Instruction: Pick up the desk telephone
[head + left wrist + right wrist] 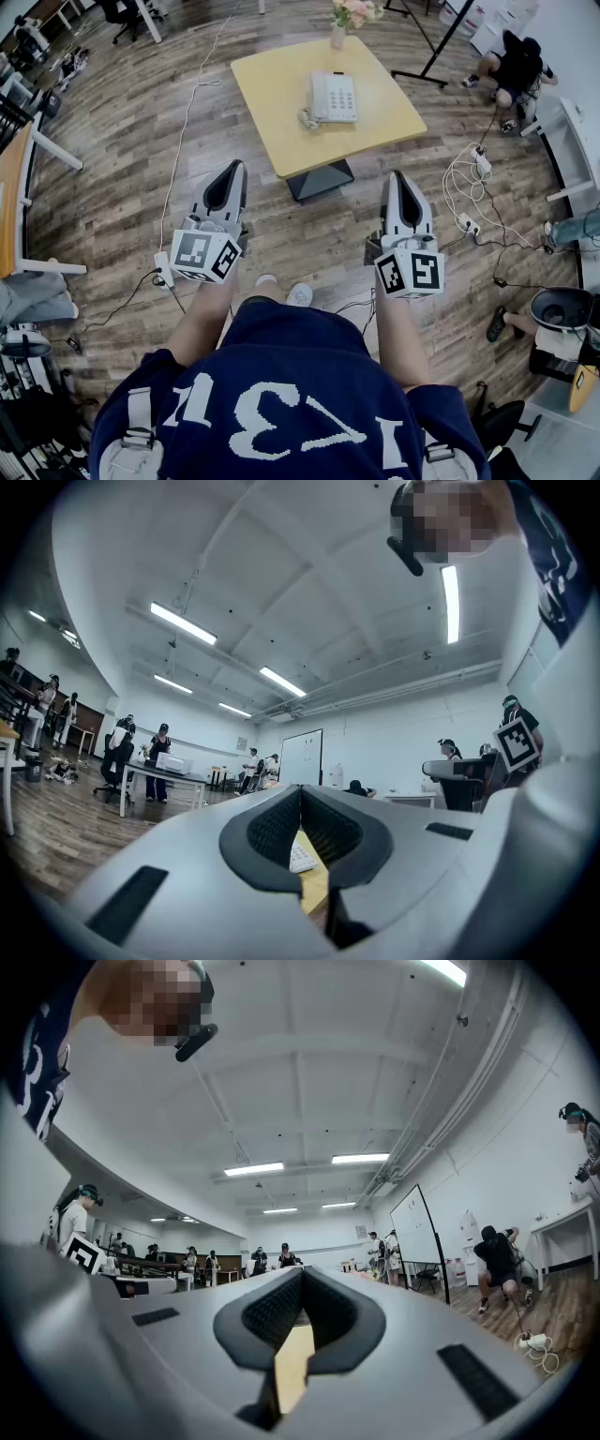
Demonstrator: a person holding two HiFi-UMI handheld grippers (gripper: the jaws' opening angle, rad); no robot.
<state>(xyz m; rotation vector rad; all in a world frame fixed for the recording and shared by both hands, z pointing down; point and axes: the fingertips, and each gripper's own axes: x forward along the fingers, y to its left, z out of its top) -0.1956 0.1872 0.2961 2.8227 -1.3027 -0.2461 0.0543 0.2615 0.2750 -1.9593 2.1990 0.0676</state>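
Observation:
A white desk telephone [333,97] with a coiled cord lies on a small yellow table [272,103] ahead of me. A sliver of the telephone [299,857] shows through the left jaws' gap. My left gripper [232,169] is held low at the left, well short of the table, jaws together and empty. My right gripper [399,178] hangs level with it at the right, also shut with nothing in it. Through its gap only the yellow tabletop [291,1368] shows.
A vase of flowers [342,23] stands at the table's far edge. White cables and a power strip [466,192] lie on the wood floor at the right. A person [511,66] crouches at the back right. Desks and chairs stand at the left.

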